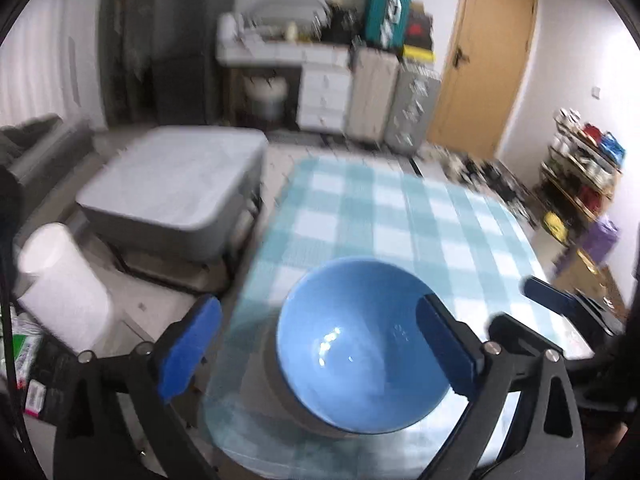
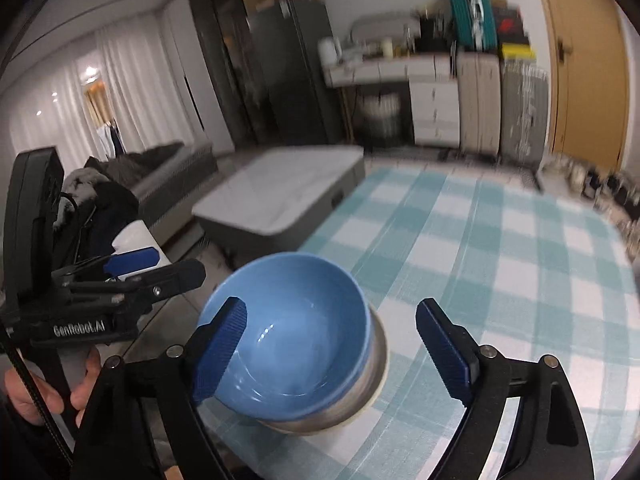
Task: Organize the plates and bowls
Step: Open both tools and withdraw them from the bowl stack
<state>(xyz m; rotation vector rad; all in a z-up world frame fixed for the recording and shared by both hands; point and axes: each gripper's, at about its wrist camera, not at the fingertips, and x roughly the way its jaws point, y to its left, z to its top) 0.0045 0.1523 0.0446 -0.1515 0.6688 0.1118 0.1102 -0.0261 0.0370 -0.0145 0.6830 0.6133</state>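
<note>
1. Bowl, blue [image 1: 360, 344], sits nested in a grey bowl [image 2: 376, 372] at the near corner of the counter [image 1: 400, 208] with its checked cloth.
2. Left tool [image 1: 316, 350] is spread wide, released, around the bowl.
3. Right tool [image 2: 332, 350] is spread wide too, holding nothing.
4. Farther away stands a low grey table [image 1: 180, 184].

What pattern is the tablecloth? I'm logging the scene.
Light teal-and-white check on the tablecloth, clearest in the right wrist view.
</note>
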